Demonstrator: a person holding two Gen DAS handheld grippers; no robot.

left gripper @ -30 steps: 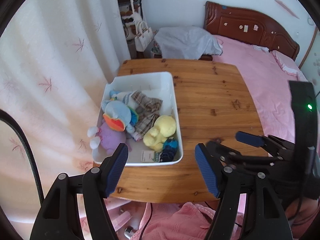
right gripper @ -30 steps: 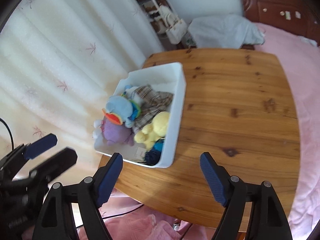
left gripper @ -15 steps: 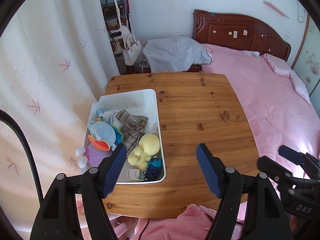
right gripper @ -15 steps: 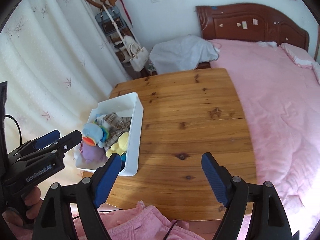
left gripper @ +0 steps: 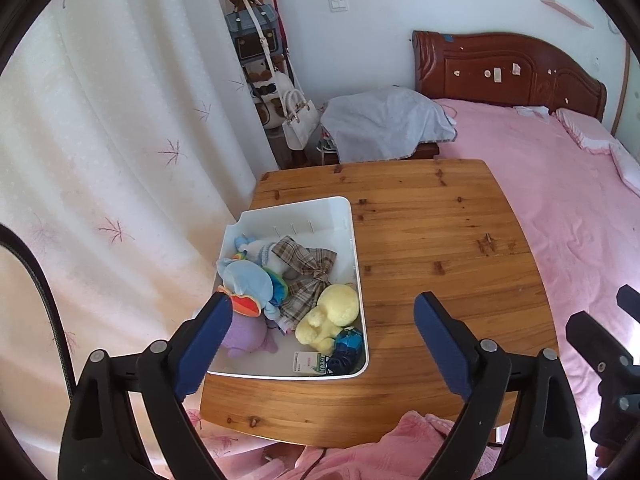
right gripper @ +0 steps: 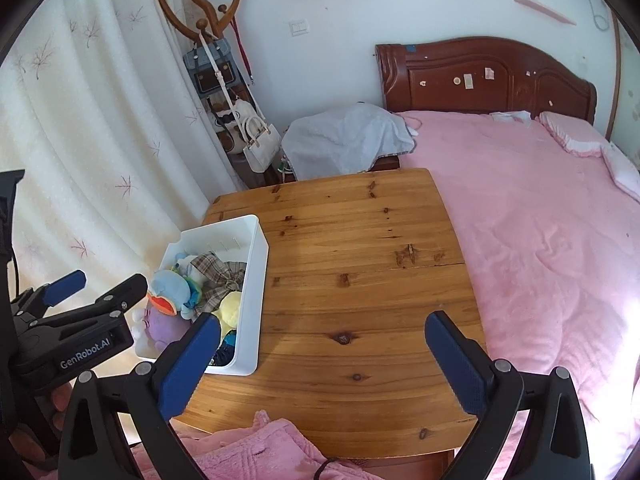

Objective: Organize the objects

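Note:
A white bin (left gripper: 348,216) (right gripper: 256,264) stands on the left part of a wooden table (left gripper: 432,240) (right gripper: 352,248). It holds a yellow plush (left gripper: 330,312), a light blue plush (left gripper: 248,280), a purple plush (left gripper: 244,336), a plaid cloth bow (left gripper: 306,264) and a dark blue item (left gripper: 348,346). My left gripper (left gripper: 322,336) is open and empty, held above the table's near edge by the bin. My right gripper (right gripper: 322,354) is open and empty above the near edge. The left gripper also shows in the right wrist view (right gripper: 96,284).
A bed with a pink cover (right gripper: 540,220) runs along the table's right side, with a brown headboard (right gripper: 480,76). A grey cloth (left gripper: 384,124) covers something behind the table. A coat stand with bags (right gripper: 224,80) and a curtain (left gripper: 100,140) are on the left. Pink fabric (right gripper: 256,452) lies below.
Both grippers have pulled back and up from the table, so the bin and table look smaller and more of the room shows. Both stayed open.

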